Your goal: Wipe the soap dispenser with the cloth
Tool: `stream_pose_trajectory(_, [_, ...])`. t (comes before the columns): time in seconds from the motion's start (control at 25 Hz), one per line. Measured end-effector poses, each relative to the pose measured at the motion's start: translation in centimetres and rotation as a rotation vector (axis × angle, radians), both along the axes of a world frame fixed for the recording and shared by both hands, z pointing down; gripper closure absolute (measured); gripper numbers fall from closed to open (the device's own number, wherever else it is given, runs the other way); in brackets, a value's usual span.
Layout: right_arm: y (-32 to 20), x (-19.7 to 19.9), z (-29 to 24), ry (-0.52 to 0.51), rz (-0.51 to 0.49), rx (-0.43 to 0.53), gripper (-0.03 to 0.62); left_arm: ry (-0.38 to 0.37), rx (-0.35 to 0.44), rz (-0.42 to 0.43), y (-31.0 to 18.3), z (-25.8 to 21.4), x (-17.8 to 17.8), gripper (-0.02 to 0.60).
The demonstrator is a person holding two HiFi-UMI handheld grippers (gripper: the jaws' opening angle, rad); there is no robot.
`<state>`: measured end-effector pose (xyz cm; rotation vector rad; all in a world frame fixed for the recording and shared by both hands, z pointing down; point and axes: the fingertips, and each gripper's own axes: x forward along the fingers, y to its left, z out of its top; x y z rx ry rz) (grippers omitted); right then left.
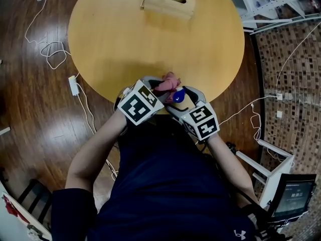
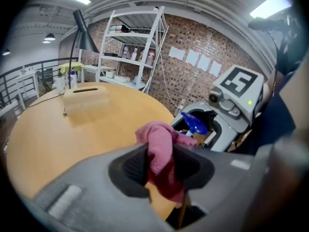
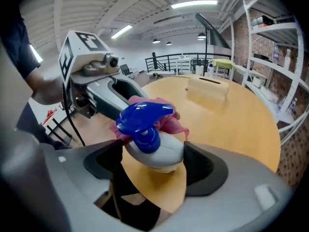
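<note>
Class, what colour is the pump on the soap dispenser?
Blue. The pump shows best in the right gripper view.

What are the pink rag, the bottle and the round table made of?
The cloth looks like soft matte fabric: it folds and droops. The soap dispenser seems smooth plastic: soft sheen on pale body and blue pump. The table is probably wood or veneer: tan, satin surface.

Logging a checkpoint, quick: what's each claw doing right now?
Left gripper: closed on the pink cloth.
Right gripper: claw wide around the soap dispenser; grip cannot be told.
</note>
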<state>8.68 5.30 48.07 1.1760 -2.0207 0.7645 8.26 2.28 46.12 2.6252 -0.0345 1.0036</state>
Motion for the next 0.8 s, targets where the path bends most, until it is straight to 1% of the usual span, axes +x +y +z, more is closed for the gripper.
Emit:
stream_pose_trajectory(0.04, [0.2, 0.2, 0.2, 0.055, -0.059, 0.004, 0.209, 0.000, 0.007, 0.014, -0.3, 0.0, 0.3, 0.456])
stream_pose_trajectory(0.08, [0.3, 0.6, 0.5, 0.122, -0.127, 0.010, 0.249, 0.004, 0.015, 0.027, -0.5, 0.0, 0.6, 0.454])
stream_pose_trajectory(0.12, [0.4, 0.9, 0.6, 0.177, -0.184, 0.015, 0.264, 0.009, 0.016, 0.038, -0.7, 0.0, 1.1, 0.456])
stream_pose_trajectory(0.16, [0.4, 1.2, 0.7, 0.202, -0.215, 0.014, 0.267, 0.011, 0.004, 0.046, -0.8, -0.1, 1.5, 0.454])
stream_pose_trajectory(0.2, [0.3, 1.4, 0.7, 0.200, -0.225, 0.008, 0.264, 0.011, -0.020, 0.047, -0.8, -0.2, 1.8, 0.456])
stream_pose_trajectory(0.28, [0.1, 1.3, 0.7, 0.184, -0.250, 0.003, 0.263, 0.008, -0.094, 0.025, -0.8, -0.3, 1.8, 0.456])
stream_pose_trajectory(0.4, [0.3, 0.7, 0.7, 0.236, -0.384, 0.035, 0.255, 0.022, -0.239, -0.056, -0.5, 0.1, 0.7, 0.457])
stream_pose_trajectory(0.44, [0.3, 0.7, 0.7, 0.254, -0.419, 0.050, 0.255, 0.033, -0.271, -0.091, -0.6, 0.2, 0.4, 0.457])
stream_pose_trajectory(0.48, [0.3, 1.0, 0.7, 0.263, -0.420, 0.056, 0.255, 0.048, -0.287, -0.130, -1.0, 0.3, 0.1, 0.456])
stream_pose_trajectory(0.52, [0.4, 1.5, 0.7, 0.250, -0.379, 0.049, 0.255, 0.068, -0.287, -0.171, -1.6, 0.1, -0.2, 0.456])
stream_pose_trajectory(0.56, [0.7, 2.2, 0.6, 0.203, -0.293, 0.028, 0.255, 0.095, -0.279, -0.207, -2.3, -0.2, -0.4, 0.456])
stream_pose_trajectory(0.6, [1.1, 2.7, 0.5, 0.114, -0.175, -0.004, 0.253, 0.125, -0.272, -0.228, -3.0, -0.8, -0.5, 0.455])
stream_pose_trajectory(0.64, [1.5, 2.9, 0.2, -0.003, -0.047, -0.040, 0.252, 0.153, -0.270, -0.225, -3.4, -1.3, -0.4, 0.454])
stream_pose_trajectory(0.68, [1.9, 2.8, -0.1, -0.124, 0.069, -0.075, 0.250, 0.165, -0.271, -0.196, -3.4, -1.7, -0.2, 0.454])
stream_pose_trajectory(0.72, [2.2, 2.4, -0.3, -0.223, 0.156, -0.104, 0.250, 0.153, -0.274, -0.146, -2.9, -1.7, 0.1, 0.453])
stream_pose_trajectory(0.76, [2.4, 1.8, -0.4, -0.285, 0.206, -0.125, 0.248, 0.119, -0.272, -0.084, -2.1, -1.3, 0.3, 0.451])
stream_pose_trajectory(0.8, [2.6, 1.3, -0.1, -0.308, 0.228, -0.136, 0.246, 0.078, -0.266, -0.028, -1.2, -0.8, 0.6, 0.451])
